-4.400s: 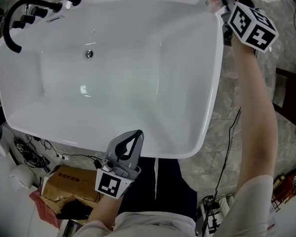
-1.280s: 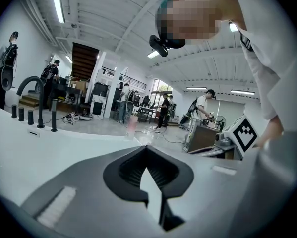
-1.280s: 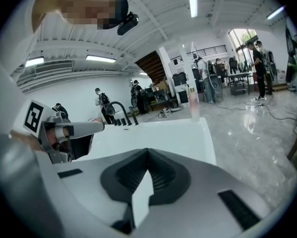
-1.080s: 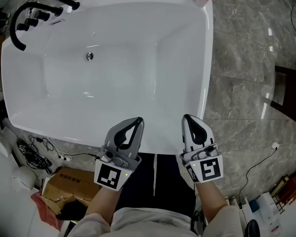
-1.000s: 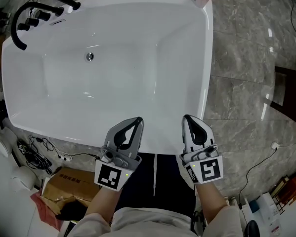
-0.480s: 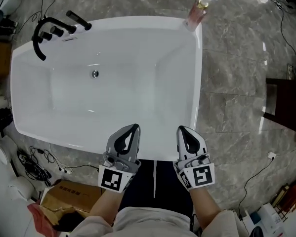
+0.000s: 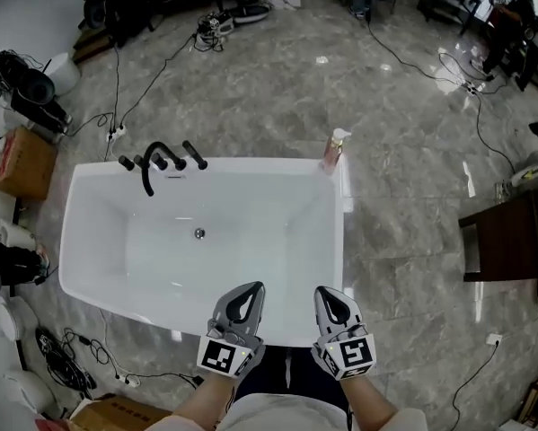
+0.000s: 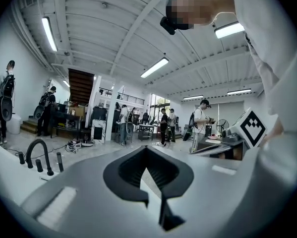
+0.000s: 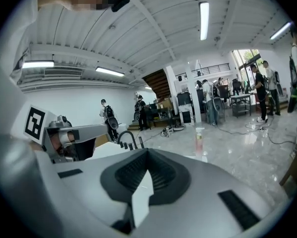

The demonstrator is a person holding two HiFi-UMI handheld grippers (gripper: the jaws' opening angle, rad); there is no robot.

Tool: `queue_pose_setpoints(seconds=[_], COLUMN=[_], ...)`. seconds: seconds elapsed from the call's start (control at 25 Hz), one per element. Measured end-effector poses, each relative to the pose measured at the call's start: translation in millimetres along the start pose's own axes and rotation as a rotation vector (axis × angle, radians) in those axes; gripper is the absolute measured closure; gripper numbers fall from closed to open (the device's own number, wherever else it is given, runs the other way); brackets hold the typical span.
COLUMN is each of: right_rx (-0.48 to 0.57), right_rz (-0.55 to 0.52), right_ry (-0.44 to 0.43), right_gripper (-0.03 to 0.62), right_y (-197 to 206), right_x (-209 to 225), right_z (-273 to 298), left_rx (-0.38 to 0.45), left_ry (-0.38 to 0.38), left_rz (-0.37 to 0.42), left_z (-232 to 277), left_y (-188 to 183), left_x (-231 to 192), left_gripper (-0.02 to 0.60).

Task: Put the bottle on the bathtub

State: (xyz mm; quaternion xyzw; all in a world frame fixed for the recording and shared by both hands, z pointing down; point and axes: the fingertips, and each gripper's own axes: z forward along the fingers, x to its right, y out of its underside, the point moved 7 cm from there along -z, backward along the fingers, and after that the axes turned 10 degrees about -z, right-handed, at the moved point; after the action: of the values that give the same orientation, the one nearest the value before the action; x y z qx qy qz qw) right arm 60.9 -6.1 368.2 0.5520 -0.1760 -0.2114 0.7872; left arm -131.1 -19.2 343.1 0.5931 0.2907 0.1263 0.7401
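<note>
A pink bottle with a white pump (image 7: 332,153) stands upright on the far right corner of the white bathtub (image 7: 339,268). In the right gripper view the bottle (image 9: 199,142) shows small and far beyond the jaws. My left gripper (image 7: 244,302) and right gripper (image 7: 330,302) hover side by side over the tub's near rim, far from the bottle. Both are shut with nothing between the jaws. The jaw tips meet in the left gripper view (image 8: 147,150) and in the right gripper view (image 9: 147,155).
A black faucet set (image 7: 156,162) stands on the tub's far left rim. A dark table (image 7: 507,241) is at the right. Cables and a cardboard box (image 7: 22,164) lie on the marble floor. Several people stand far off in the hall.
The right gripper has left the bottle at the far corner and come back beside the left one. Both grippers and the head view have since risen, so the tub looks smaller.
</note>
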Motion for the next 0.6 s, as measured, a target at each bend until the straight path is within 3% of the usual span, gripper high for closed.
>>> queue_pose_setpoints(seconds=[0.12, 0.6], right_rx=[0.015, 0.105], right_rz=[-0.008, -0.031], right_ry=[-0.02, 0.001], right_gripper=[0.588, 0.588], right_y=[-20, -74], right_x=[-17, -51], right_z=[-16, -61], left_rx=[-0.014, 0.058], left_ry=[0.019, 0.103], left_rz=[-0.027, 0.077], left_z=[-16, -67], left_y=[-17, -68], left_x=[21, 46], left_gripper=[0.578, 0.578])
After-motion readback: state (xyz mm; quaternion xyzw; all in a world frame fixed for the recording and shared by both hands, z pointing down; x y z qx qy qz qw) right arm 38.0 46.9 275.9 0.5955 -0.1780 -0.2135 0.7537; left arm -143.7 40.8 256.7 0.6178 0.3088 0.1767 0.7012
